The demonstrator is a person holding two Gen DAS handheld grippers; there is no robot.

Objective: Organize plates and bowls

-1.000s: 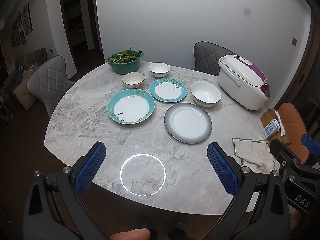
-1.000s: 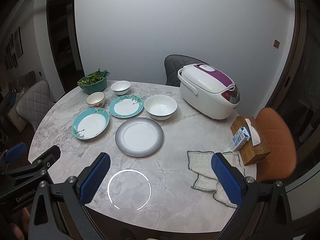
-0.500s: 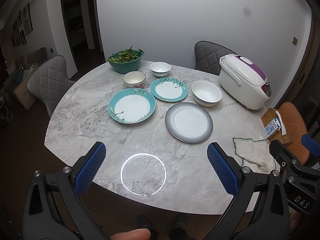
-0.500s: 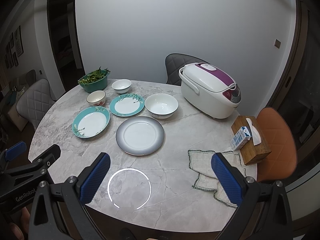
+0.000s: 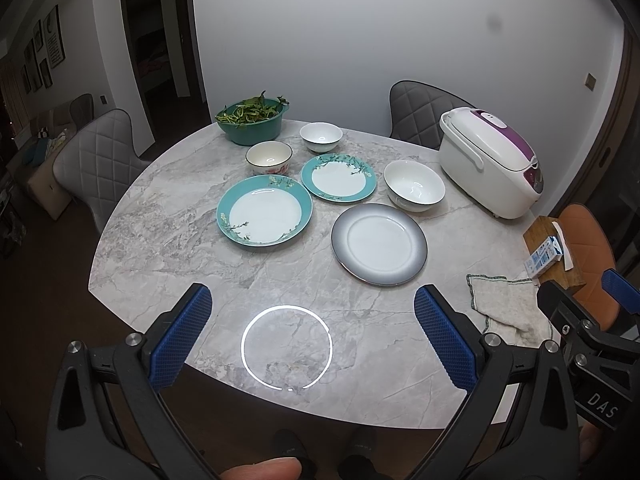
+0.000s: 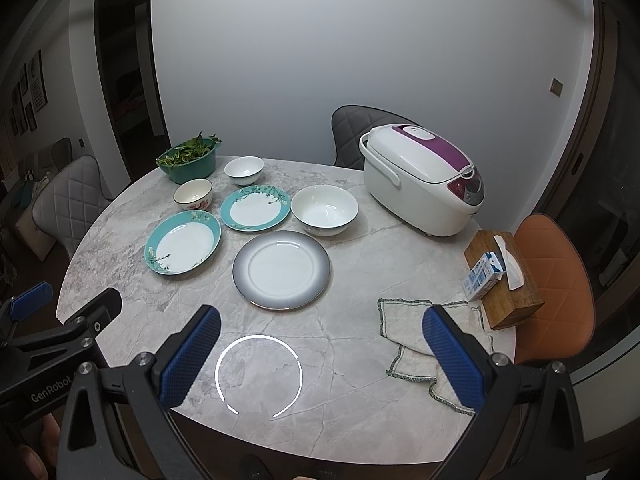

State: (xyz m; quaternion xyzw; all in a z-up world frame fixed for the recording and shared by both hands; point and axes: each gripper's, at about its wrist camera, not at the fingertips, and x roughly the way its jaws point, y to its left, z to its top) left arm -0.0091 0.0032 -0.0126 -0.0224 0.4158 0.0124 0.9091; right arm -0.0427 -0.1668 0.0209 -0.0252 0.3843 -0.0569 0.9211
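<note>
Dim dining room, pale wall behind, round marble bench [image 5: 168,236] ringed by quilted chairs. Ring-shaped lamp reflection on the near part of the slab.

Crockery all on the far half, none stacked, each piece lying apart or just beside its neighbour: large teal plate [image 5: 264,209], small teal plate [image 5: 338,177], grey-rimmed plate [image 5: 379,243], big white bowl [image 5: 414,185], small white bowl [image 5: 320,136], flowered bowl [image 5: 268,157]. Behind these, a green tub of leaves [image 5: 251,121]; to the right, a rice cooker [image 5: 490,160]; near the right edge, a cloth [image 6: 404,334], a wooden tissue box [image 6: 505,280] and a small carton [image 6: 480,276].

Risks, as judged:
- Flat plates on smooth stone: little lip for a finger to get under, so likely to slide or skate away instead of lifting.
- Glazed rims slippery between the pads; a shallow pinch probably lets a plate tilt and drop.
- Big white bowl just beside the grey-rimmed plate; a reach for one could knock the other.
- Both tools side by side near the front edge; crossing paths toward the same piece could cause a clash.
- Cloth close to the right-hand path; could snag.

Left tool [image 5: 310,338]: blue pads wide apart, nothing held, nothing touched, hovering above the near bench edge.
Right tool [image 6: 320,356]: likewise spread wide, empty, above the near edge with the cloth below its right pad.

No piece yet grasped; sorting not begun.
</note>
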